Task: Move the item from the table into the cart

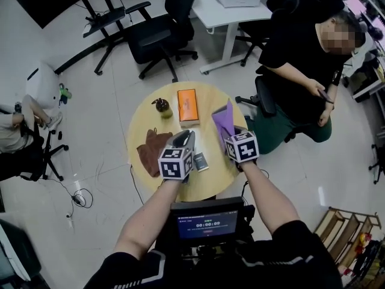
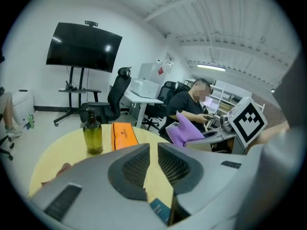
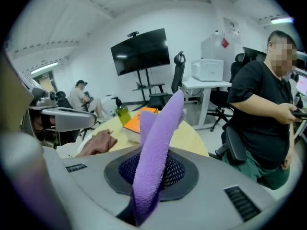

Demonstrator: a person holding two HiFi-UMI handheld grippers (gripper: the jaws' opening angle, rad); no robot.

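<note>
Holding: the right gripper (image 3: 151, 170) has its jaws clamped on the purple terry cloth (image 3: 160, 128), pinched near its lower end.
Idle claw: the left gripper (image 2: 152, 159) shows a narrow gap between its pads with nothing in it; only the round yellow table (image 1: 144, 122) shows through.
Cloth's place: over the table's right side, near the edge. I cannot tell whether any of it touches the top.
Done: the grasp looks made.
Left: carrying it to the cart and letting go. No cart can be picked out for certain in these views.
Long axis: runs from the jaws up and away from the holder, leaning slightly right, with the free end uppermost.
Untouched: the flat orange box (image 1: 188, 106), olive pump bottle (image 1: 162, 107) and crumpled brown cloth (image 1: 153, 150) lie on the table.
</note>
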